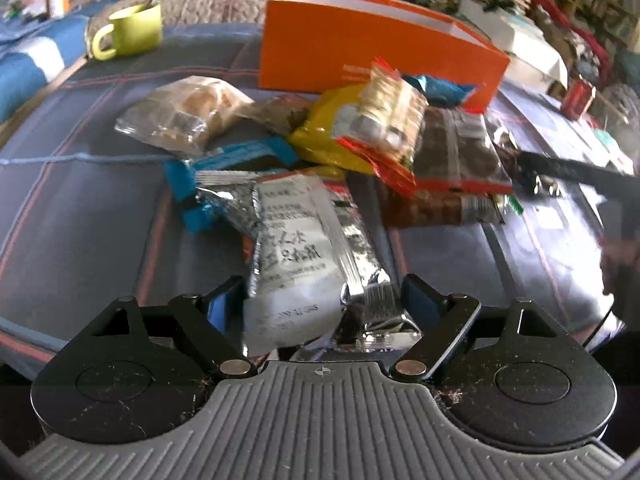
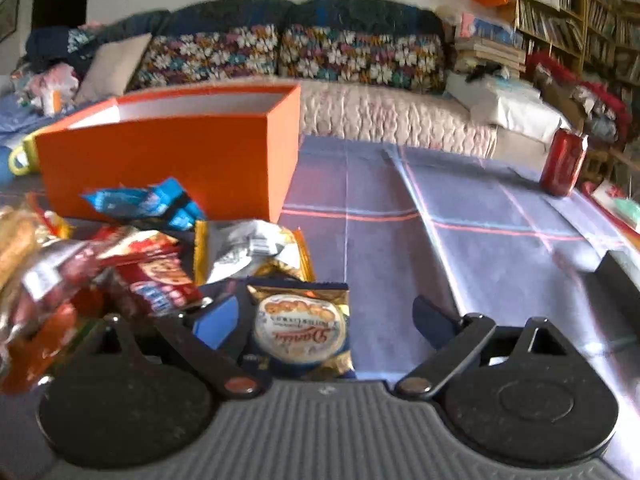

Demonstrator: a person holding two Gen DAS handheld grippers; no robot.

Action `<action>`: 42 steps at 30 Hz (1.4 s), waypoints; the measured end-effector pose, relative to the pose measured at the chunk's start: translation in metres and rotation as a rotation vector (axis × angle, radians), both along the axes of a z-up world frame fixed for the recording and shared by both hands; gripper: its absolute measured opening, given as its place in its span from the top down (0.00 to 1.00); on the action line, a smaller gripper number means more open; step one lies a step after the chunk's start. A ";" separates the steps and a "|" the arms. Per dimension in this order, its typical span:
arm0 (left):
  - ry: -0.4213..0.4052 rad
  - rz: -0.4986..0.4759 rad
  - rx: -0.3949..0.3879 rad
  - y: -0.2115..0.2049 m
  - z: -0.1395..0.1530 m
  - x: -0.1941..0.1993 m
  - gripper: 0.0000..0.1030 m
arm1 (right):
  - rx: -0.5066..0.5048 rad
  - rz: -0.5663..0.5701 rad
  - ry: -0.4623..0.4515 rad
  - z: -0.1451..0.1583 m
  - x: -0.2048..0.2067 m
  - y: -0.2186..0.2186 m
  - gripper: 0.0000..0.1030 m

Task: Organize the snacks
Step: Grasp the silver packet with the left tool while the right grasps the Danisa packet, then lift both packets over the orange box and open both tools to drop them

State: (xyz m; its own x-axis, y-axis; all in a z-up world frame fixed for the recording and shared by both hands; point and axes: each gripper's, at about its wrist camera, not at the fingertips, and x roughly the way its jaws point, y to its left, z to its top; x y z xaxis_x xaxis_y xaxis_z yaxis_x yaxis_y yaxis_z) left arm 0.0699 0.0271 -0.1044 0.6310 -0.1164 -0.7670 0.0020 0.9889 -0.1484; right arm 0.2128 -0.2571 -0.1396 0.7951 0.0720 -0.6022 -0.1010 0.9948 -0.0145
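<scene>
A heap of snack packets lies on the blue plaid tablecloth in front of an open orange box (image 1: 360, 44), which also shows in the right wrist view (image 2: 168, 156). My left gripper (image 1: 324, 296) is open, its jaws on either side of a silver-and-white packet (image 1: 296, 240). Behind it lie a yellow packet (image 1: 320, 136), a clear cookie bag (image 1: 188, 112) and a brown packet (image 1: 456, 152). My right gripper (image 2: 328, 316) is open, with a dark blue and gold cookie packet (image 2: 300, 324) between its jaws, close to the left finger. Red packets (image 2: 156, 276) lie to its left.
A green mug (image 1: 132, 30) with a spoon stands at the back left beside the box. A red soda can (image 2: 564, 164) stands at the table's far right. A sofa with floral cushions (image 2: 280, 56) runs behind the table. Bookshelves (image 2: 580, 4) stand at the right.
</scene>
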 end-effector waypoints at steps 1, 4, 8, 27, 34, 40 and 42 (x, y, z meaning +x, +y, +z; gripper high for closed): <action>-0.005 -0.006 0.012 -0.002 -0.001 -0.001 0.44 | 0.037 0.007 0.030 -0.004 0.003 -0.002 0.28; -0.018 -0.019 0.027 -0.003 -0.003 -0.001 0.51 | 0.019 0.029 0.023 -0.002 -0.005 -0.003 0.44; -0.031 -0.042 0.031 -0.001 -0.003 -0.006 0.61 | 0.021 0.043 0.016 -0.004 -0.034 -0.013 0.44; -0.055 -0.010 0.116 0.005 0.004 -0.010 0.40 | 0.022 0.056 -0.025 0.000 -0.074 -0.018 0.10; -0.031 -0.007 0.117 0.001 -0.005 -0.005 0.40 | 0.027 0.044 -0.011 -0.003 -0.072 -0.022 0.10; -0.036 -0.006 0.142 0.001 -0.011 -0.005 0.47 | 0.009 0.044 0.002 -0.008 -0.071 -0.022 0.24; -0.063 -0.018 0.140 0.002 -0.009 -0.006 0.71 | 0.011 0.051 -0.009 -0.006 -0.072 -0.022 0.46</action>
